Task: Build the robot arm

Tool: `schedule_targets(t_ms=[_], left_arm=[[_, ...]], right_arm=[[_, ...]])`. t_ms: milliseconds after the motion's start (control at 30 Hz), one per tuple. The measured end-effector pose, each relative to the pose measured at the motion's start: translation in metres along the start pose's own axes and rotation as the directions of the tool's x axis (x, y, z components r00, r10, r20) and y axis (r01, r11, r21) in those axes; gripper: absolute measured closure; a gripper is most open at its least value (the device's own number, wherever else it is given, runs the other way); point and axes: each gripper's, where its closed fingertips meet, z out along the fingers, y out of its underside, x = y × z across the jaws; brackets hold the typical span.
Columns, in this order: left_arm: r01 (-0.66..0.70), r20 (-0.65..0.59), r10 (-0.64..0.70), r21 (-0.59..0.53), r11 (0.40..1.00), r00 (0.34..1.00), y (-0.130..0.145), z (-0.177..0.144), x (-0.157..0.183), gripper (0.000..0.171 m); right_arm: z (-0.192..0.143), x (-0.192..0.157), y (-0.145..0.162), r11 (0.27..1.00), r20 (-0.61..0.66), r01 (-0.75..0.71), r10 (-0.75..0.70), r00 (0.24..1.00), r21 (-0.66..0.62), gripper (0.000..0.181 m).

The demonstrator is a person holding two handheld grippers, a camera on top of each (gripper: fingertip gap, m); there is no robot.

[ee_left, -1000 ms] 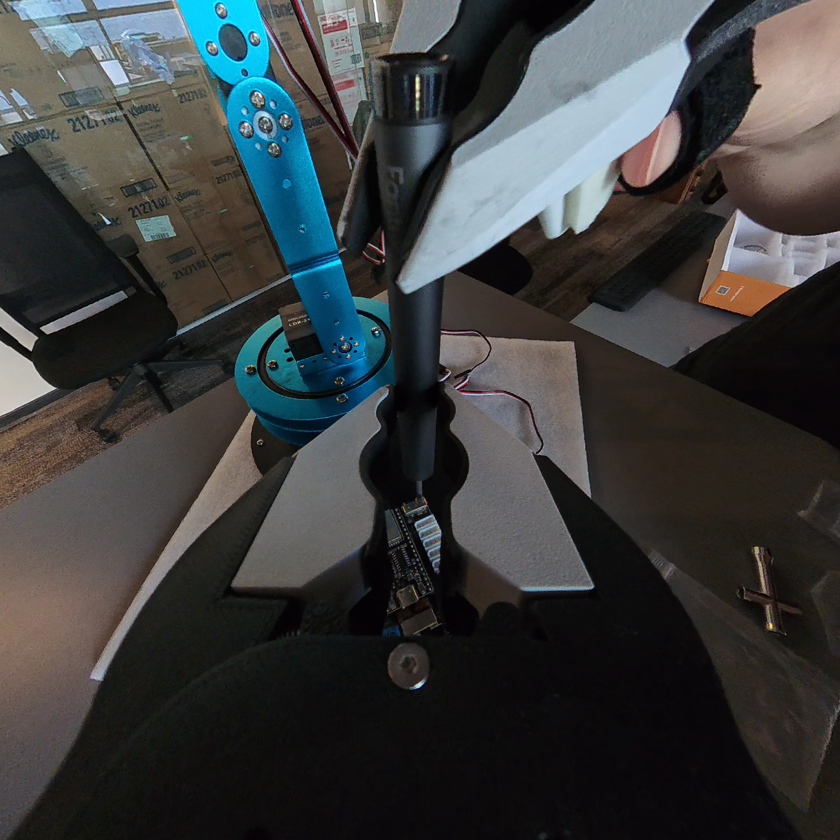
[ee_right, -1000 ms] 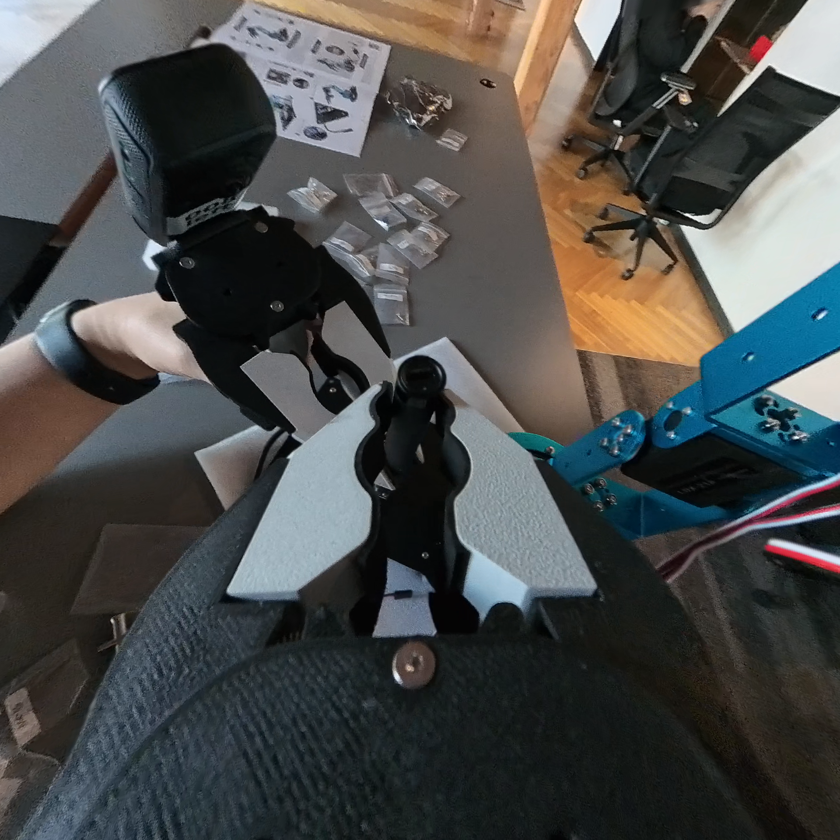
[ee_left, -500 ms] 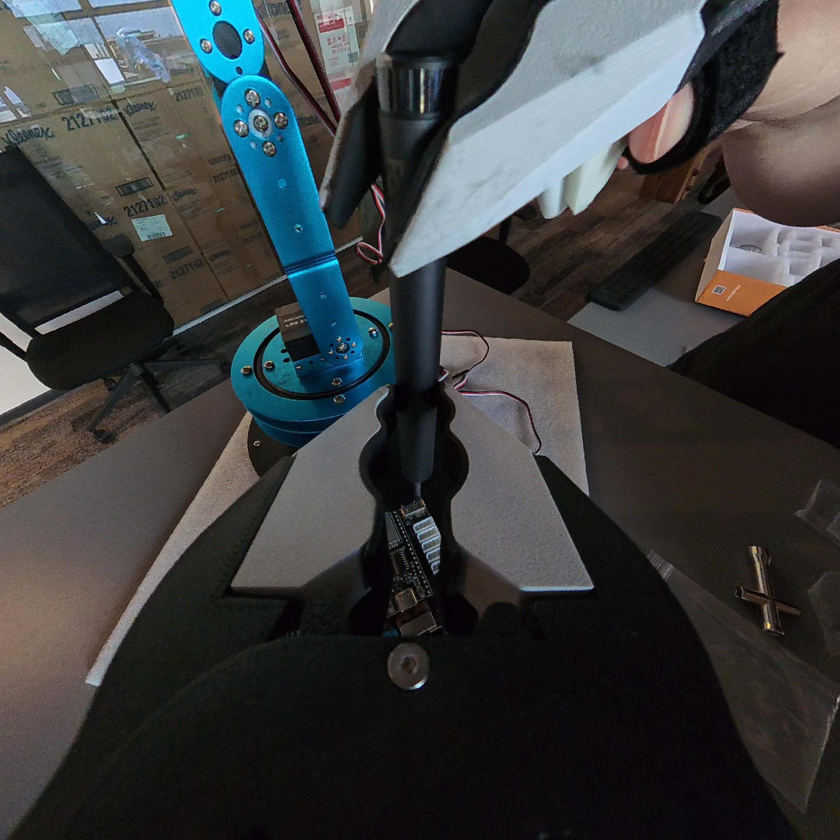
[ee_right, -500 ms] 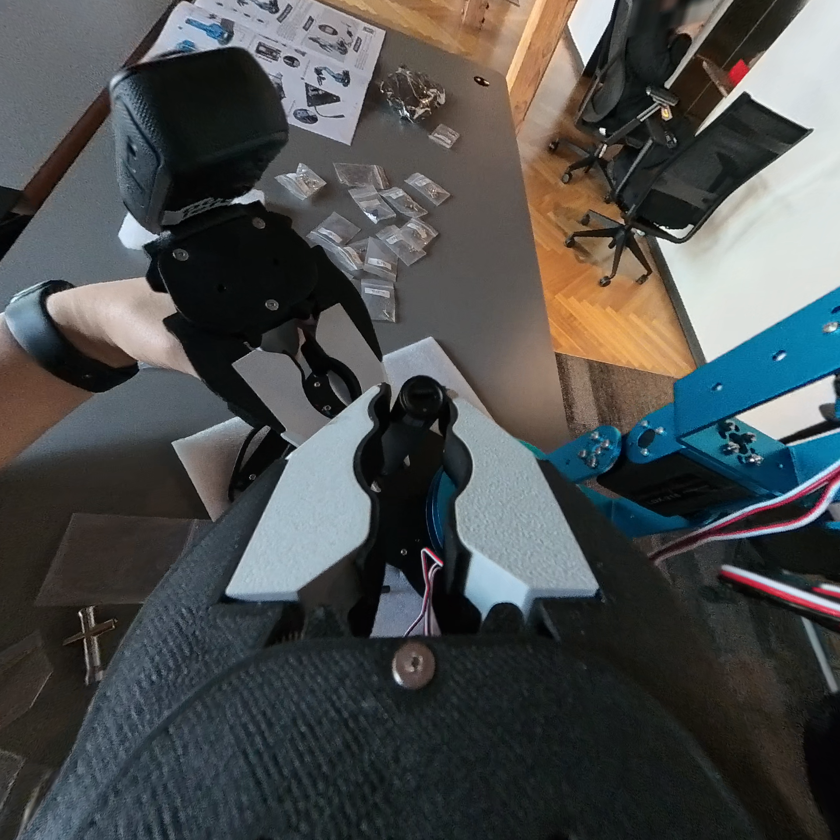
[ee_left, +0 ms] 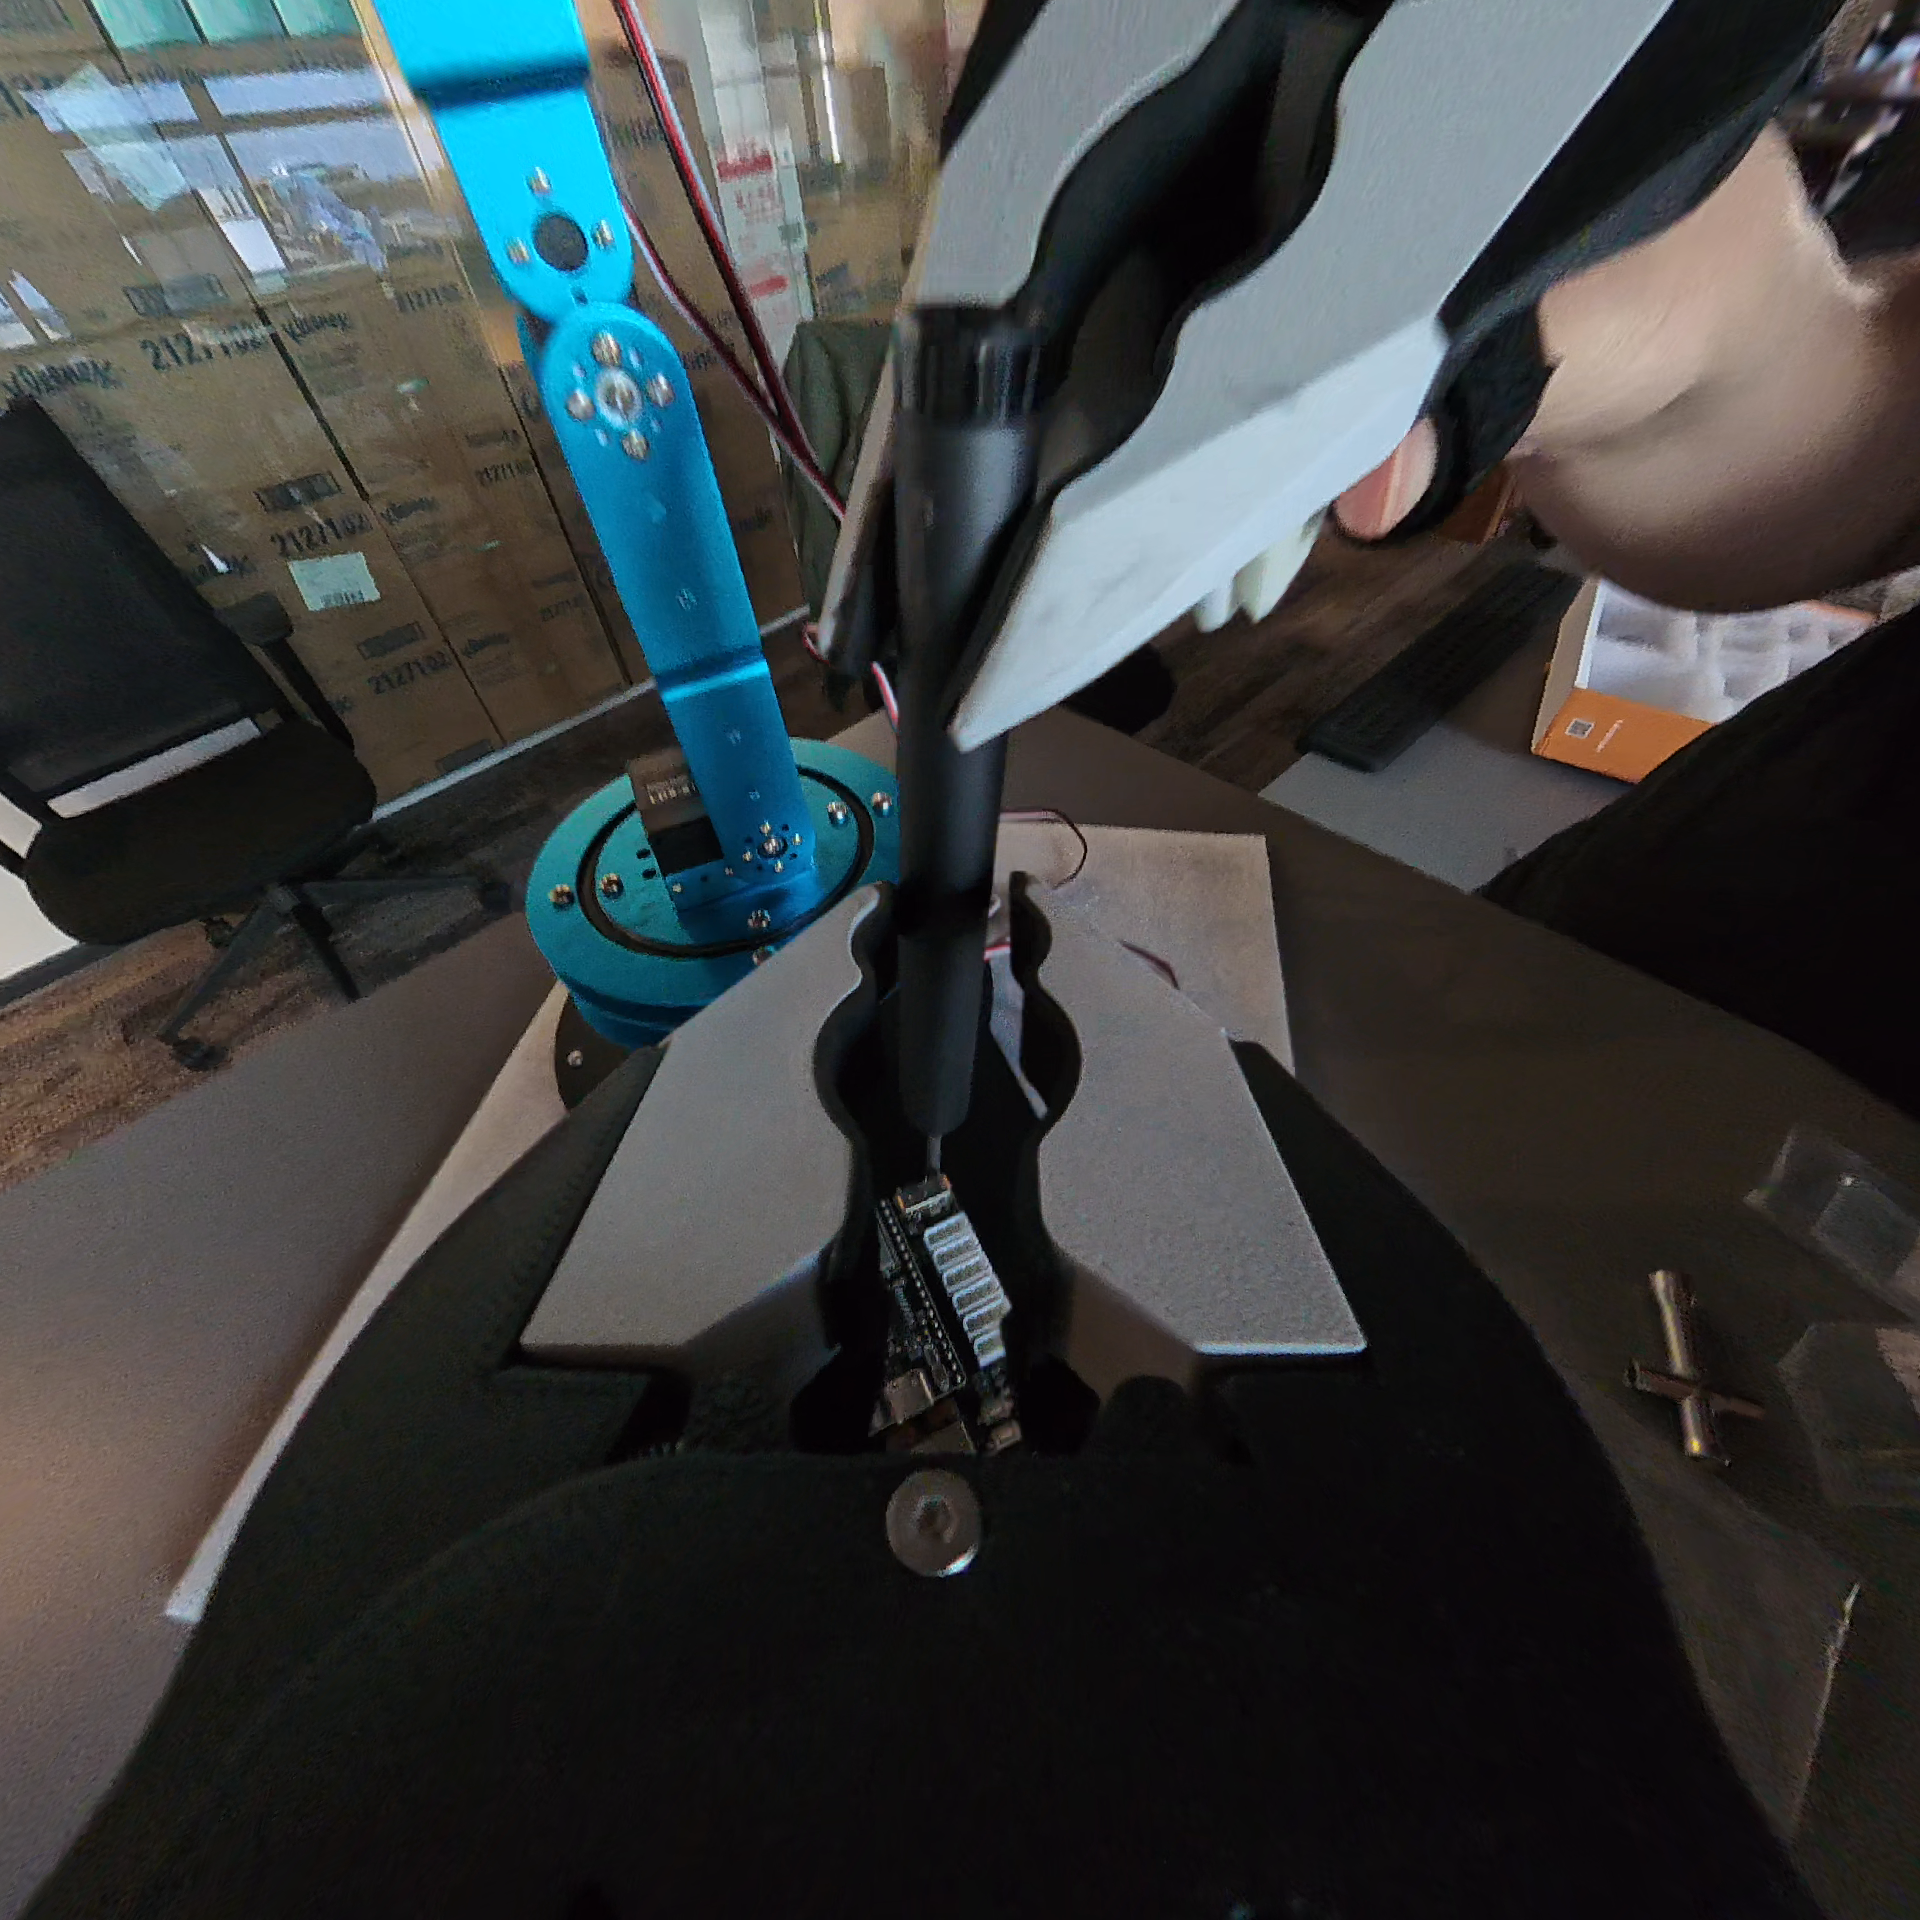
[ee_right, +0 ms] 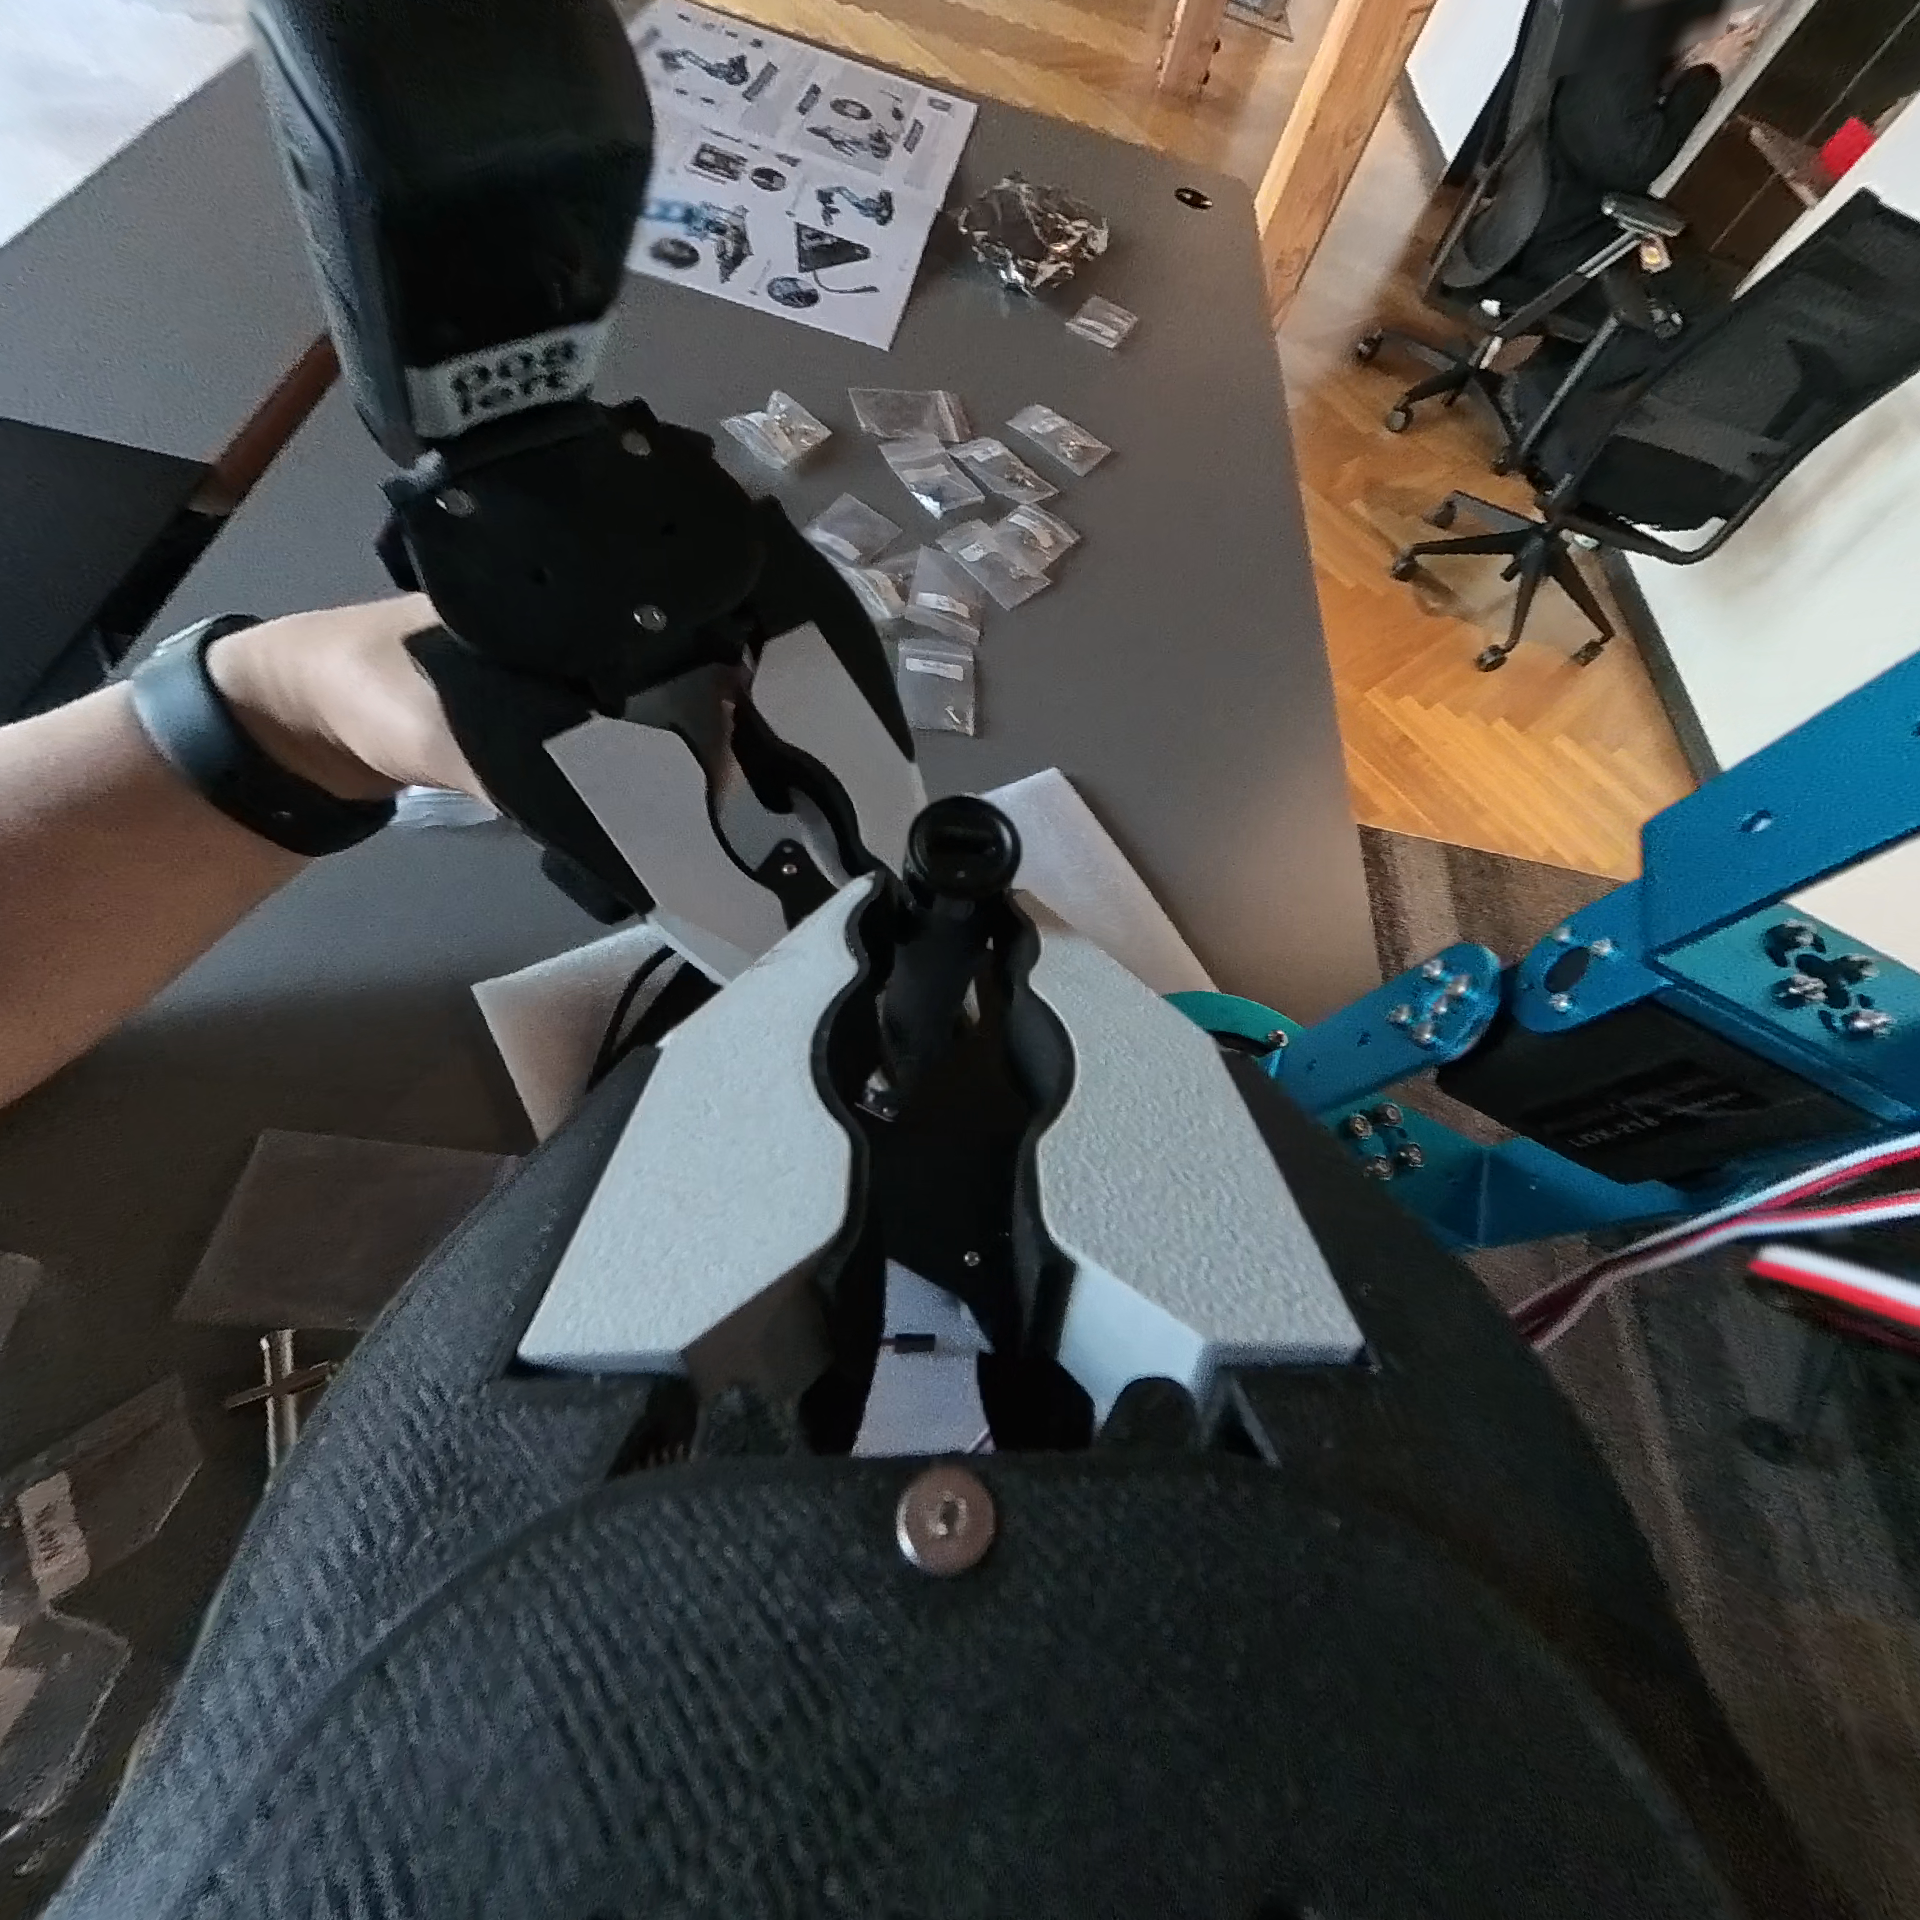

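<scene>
My left gripper (ee_left: pixel 948 904) is shut on a small black circuit board (ee_left: pixel 940 1299) with white connectors, held just above the white foam sheet (ee_left: pixel 1174 904). My right gripper (ee_right: pixel 951 914) is shut on a dark grey screwdriver (ee_right: pixel 961 842) and points it downward. In the left wrist view the right gripper (ee_left: pixel 914 665) comes in from the top, and the screwdriver (ee_left: pixel 951 831) stands nearly upright with its thin tip on the far end of the board. In the right wrist view the left gripper (ee_right: pixel 821 873) sits just beyond the screwdriver, held by a hand wearing a black wristband.
A blue metal robot arm (ee_left: pixel 644 499) on a round base (ee_left: pixel 707 894) stands at the foam's far edge, trailing red, white and black wires. A metal cross wrench (ee_left: pixel 1694 1371) lies on the grey table (ee_right: pixel 1143 675). Several small parts bags (ee_right: pixel 966 520), a printed sheet (ee_right: pixel 810 177) and office chairs lie beyond. Tip to tip, the grippers are about 5 cm apart. The left tips stand about 20 cm off the metal cross wrench (ee_left: pixel 1694 1371). It turns up in the right wrist view (ee_right: pixel 276 1412) as well.
The right gripper has shifted and tilted slightly with the screwdriver, and the tip stays on the board. The left gripper has turned a little, with the board still in it.
</scene>
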Motion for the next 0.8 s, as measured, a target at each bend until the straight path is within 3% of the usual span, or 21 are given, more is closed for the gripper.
schedule_targets(t_ms=[333, 433, 500, 567, 633, 733, 800], left_arm=[[-0.020, 0.062, 0.016, 0.070, 0.997, 0.998, -0.025, -0.005, -0.005, 0.157], [-0.011, 0.053, 0.007, 0.077, 0.997, 0.999, -0.024, -0.006, -0.005, 0.156], [-0.012, 0.047, 0.008, 0.076, 0.997, 0.999, -0.024, -0.007, -0.005, 0.156], [-0.016, 0.050, 0.013, 0.073, 0.997, 0.999, -0.024, -0.007, -0.005, 0.156], [-0.018, 0.053, 0.015, 0.071, 0.997, 0.999, -0.024, -0.008, -0.006, 0.156], [-0.007, 0.057, 0.002, 0.078, 0.997, 0.998, -0.023, -0.010, -0.008, 0.156], [-0.001, 0.051, -0.004, 0.087, 0.996, 0.999, -0.023, -0.010, -0.008, 0.156]], right_arm=[[0.003, 0.003, -0.003, 1.000, -0.037, -0.009, 0.009, 0.999, 0.018, 0.161], [-0.011, 0.010, -0.018, 0.982, -0.105, 0.070, -0.052, 0.993, 0.175, 0.136], [-0.030, 0.009, -0.018, 0.947, -0.175, 0.180, -0.137, 0.975, 0.267, 0.131], [-0.042, -0.007, 0.003, 0.915, -0.186, 0.249, -0.197, 0.963, 0.319, 0.134], [-0.041, -0.025, 0.039, 0.909, -0.156, 0.244, -0.202, 0.967, 0.338, 0.151], [-0.017, -0.040, 0.084, 0.941, -0.035, 0.074, -0.066, 0.997, 0.330, 0.151], [0.001, -0.041, 0.096, 0.950, -0.006, 0.039, -0.039, 0.999, 0.310, 0.146]])
